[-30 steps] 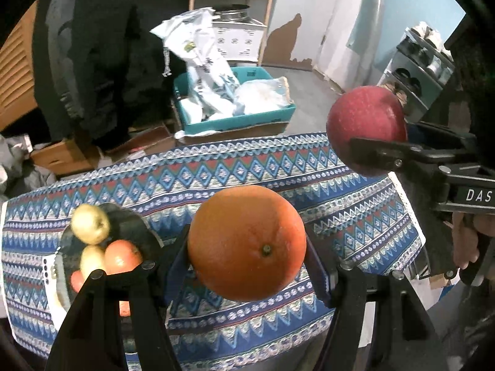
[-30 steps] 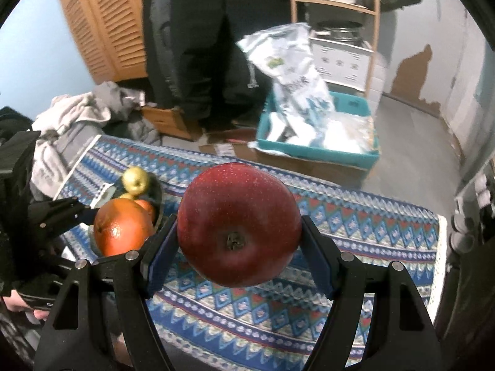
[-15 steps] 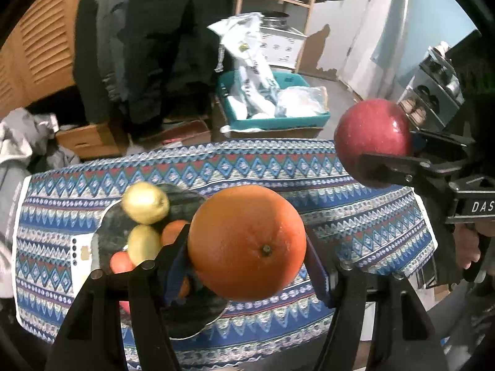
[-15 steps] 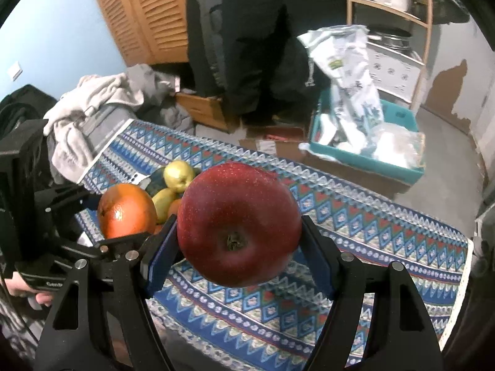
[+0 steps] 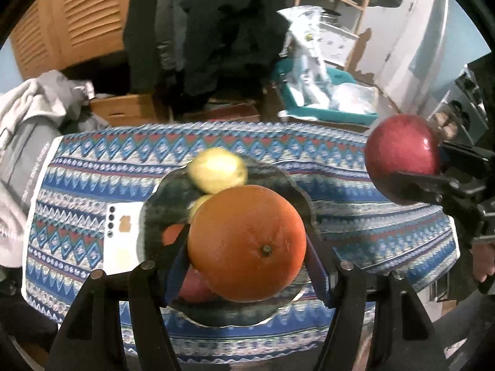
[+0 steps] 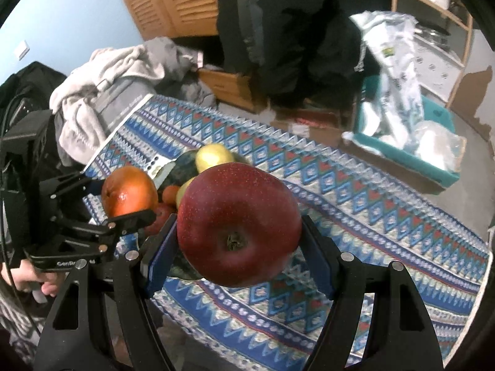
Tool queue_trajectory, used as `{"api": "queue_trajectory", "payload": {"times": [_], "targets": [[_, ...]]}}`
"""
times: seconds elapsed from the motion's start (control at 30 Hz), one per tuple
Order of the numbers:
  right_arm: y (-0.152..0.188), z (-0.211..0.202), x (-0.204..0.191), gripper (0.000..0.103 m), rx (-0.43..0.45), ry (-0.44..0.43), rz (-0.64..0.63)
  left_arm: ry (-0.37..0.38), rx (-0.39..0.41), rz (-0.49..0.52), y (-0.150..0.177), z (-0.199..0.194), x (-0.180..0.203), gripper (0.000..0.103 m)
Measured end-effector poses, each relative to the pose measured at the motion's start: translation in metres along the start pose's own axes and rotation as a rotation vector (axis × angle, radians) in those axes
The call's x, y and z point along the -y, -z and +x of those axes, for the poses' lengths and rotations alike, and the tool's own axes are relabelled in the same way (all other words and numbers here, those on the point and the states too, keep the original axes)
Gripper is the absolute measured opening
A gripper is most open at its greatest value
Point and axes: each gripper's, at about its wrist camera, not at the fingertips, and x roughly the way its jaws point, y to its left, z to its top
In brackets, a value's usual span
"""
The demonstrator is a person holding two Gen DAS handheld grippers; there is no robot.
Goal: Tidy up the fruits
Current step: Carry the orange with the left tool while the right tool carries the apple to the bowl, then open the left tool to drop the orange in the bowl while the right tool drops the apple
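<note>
My left gripper [image 5: 247, 244] is shut on a large orange [image 5: 247, 242] and holds it above a dark glass plate [image 5: 297, 191] on the patterned tablecloth. The plate holds a yellow-green fruit [image 5: 216, 170], a second one partly hidden, a small orange fruit and a red one. My right gripper [image 6: 238, 232] is shut on a dark red apple [image 6: 238, 228], held in the air right of the plate. The apple [image 5: 402, 150] shows at the right of the left wrist view. The orange [image 6: 130, 191] and the plate [image 6: 182, 170] show in the right wrist view.
A white phone [image 5: 122, 238] lies just left of the plate. The blue patterned cloth [image 5: 355, 216] covers the table. Grey clothes [image 6: 102, 86] are piled beyond the left end. A teal bin [image 5: 324, 105] with bags and a cardboard box [image 6: 232, 88] stand on the floor behind.
My left gripper has swung left with the orange, so the plate now lies directly under it. My right gripper with the apple has followed leftward toward the plate.
</note>
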Motion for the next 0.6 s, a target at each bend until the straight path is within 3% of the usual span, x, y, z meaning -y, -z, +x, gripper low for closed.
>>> {"api": "queue_trajectory", "payload": {"times": [0.6], "targets": [[0.013, 0.086, -0.024, 0.075, -0.172, -0.07, 0.006, 0.011, -0.105, -0.076, 0.021, 0.043, -0.039, 0.069]]}}
